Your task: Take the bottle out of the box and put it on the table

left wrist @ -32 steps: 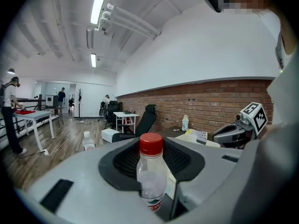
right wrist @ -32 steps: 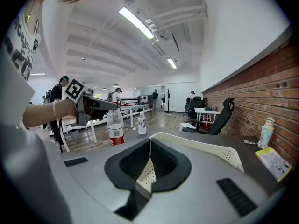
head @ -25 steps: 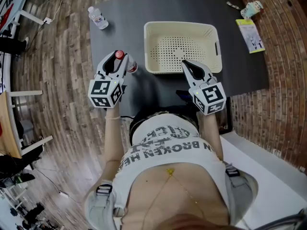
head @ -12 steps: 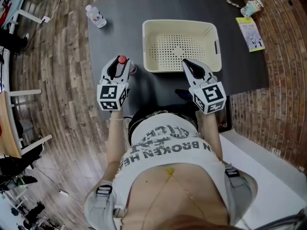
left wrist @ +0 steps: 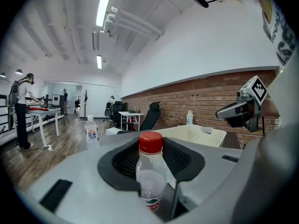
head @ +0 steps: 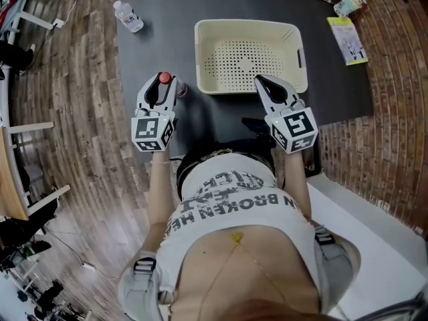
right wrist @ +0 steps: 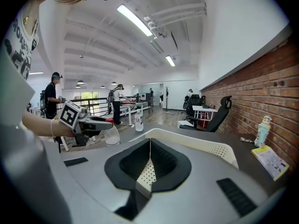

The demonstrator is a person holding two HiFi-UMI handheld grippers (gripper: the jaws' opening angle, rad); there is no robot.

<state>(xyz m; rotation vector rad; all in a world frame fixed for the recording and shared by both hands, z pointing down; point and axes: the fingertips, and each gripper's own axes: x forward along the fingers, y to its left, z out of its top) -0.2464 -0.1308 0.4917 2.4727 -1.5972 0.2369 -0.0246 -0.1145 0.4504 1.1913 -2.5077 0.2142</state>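
While my left gripper clamps the clear plastic bottle with a red cap, that bottle stands upright outside the cream perforated plastic basket, near its front left corner, over the dark grey table. Whether its base touches the top I cannot tell. My right gripper hangs at the basket's near rim, jaws pressed together with nothing between. A second clear bottle stands at the table's far left corner.
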